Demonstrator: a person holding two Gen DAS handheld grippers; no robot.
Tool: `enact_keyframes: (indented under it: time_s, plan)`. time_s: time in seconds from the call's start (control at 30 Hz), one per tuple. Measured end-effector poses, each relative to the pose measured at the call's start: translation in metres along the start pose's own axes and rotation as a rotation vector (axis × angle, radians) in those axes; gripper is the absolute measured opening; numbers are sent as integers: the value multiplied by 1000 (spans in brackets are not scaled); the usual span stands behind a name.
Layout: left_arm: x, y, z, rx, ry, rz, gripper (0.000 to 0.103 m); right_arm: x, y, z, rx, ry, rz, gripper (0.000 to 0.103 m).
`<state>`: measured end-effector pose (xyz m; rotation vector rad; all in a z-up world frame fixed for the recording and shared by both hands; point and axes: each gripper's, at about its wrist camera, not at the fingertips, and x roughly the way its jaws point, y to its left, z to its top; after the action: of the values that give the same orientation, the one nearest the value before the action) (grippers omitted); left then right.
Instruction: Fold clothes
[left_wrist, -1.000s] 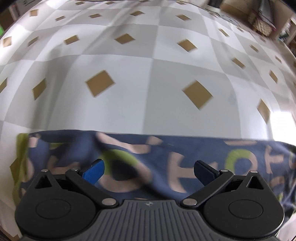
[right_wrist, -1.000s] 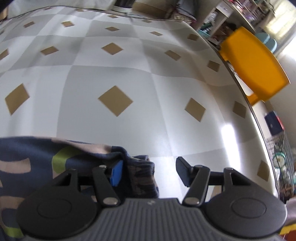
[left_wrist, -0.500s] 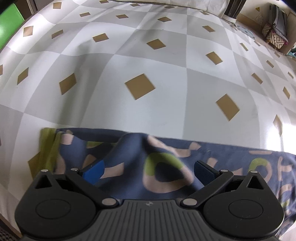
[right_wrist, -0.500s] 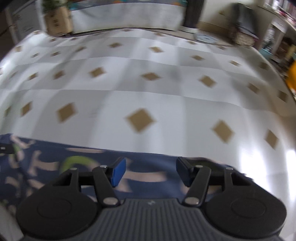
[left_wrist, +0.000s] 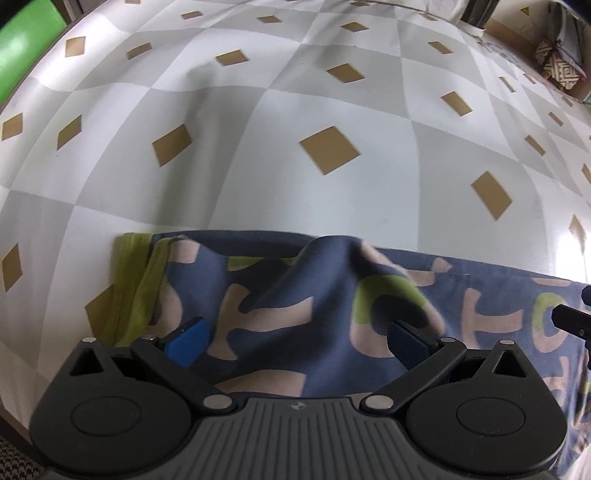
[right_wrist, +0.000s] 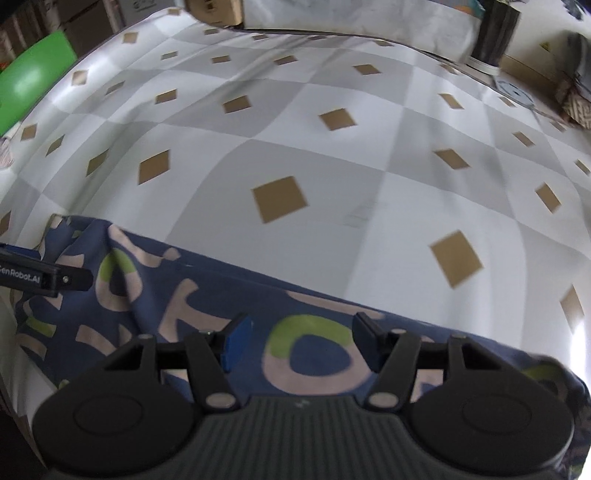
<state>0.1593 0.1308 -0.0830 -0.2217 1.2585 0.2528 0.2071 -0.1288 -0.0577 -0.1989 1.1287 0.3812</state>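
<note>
- grey-white checked tablecloth (left_wrist: 332, 206) with tan diamonds covers the table; green chair (right_wrist: 33, 70) at 10 o'clock, clutter at 2 o'clock
- navy garment (left_wrist: 295, 295) with pink/green letters lies flat at 6 o'clock, green cuff (left_wrist: 129, 288) on its 9 o'clock end
- left gripper (left_wrist: 295, 339) jaws apart over a raised fold, pads probably not pressing it
- right gripper (right_wrist: 301, 345) jaws apart above the cloth, nothing clamped
</note>
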Motion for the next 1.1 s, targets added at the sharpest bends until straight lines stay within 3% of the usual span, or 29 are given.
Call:
enact_keyframes:
  time_s: [0.33,0.77,0.9,1.1]
  plan:
    - [3,10,-1,-36,-4,19,103,24,26,11,-66,10,-30,59]
    - [12,7,-1,-43,24,4,103,44,40,11,-114,-21,17,58]
    - [14,6,-1,-41,31,4,103,41,44,10,-147,-36,32,30]
    - [15,5,-2,-37,31,9,103,40,53,9,-187,-41,27,17]
